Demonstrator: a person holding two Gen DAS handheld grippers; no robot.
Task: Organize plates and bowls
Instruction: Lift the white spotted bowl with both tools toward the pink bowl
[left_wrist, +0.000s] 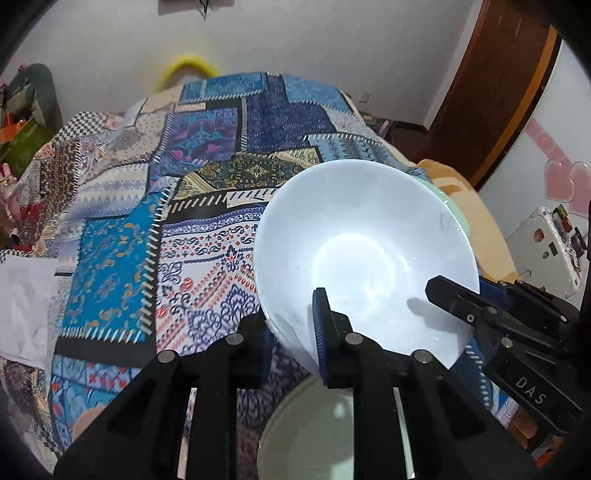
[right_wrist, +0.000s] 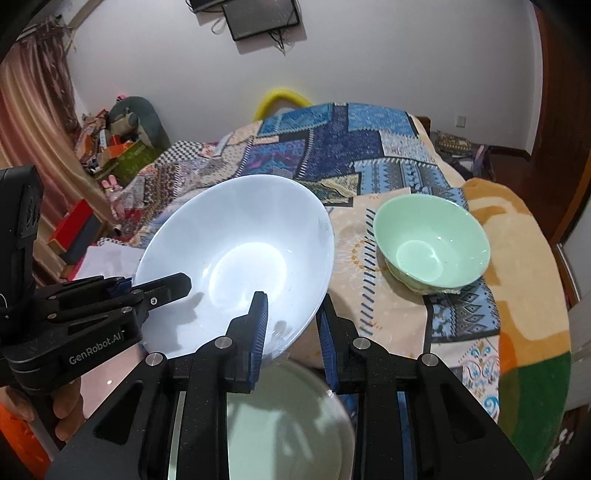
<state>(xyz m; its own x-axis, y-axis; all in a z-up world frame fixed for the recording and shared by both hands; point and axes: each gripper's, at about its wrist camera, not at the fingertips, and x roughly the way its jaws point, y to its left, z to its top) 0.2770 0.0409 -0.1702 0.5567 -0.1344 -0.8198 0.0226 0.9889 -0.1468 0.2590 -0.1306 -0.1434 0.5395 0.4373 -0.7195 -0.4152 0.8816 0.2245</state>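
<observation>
Patchwork bedspread (right_wrist: 369, 147) covers the bed. Both hand-held grippers clamp the wide pale-blue ceramic bowl (right_wrist: 240, 254) by opposite rims: left hand-held gripper (left_wrist: 291, 339), right hand-held gripper (right_wrist: 291, 332). It hangs tilted above a white plate (right_wrist: 288, 417), probably shared because it is broad. A smaller mint-green bowl (right_wrist: 432, 243) rests on the bedspread nearby.

so you've got three bowls total: one white bowl (right_wrist: 236, 254), one green bowl (right_wrist: 432, 243), one pale bowl (right_wrist: 288, 424) down below, plus two grippers
</observation>
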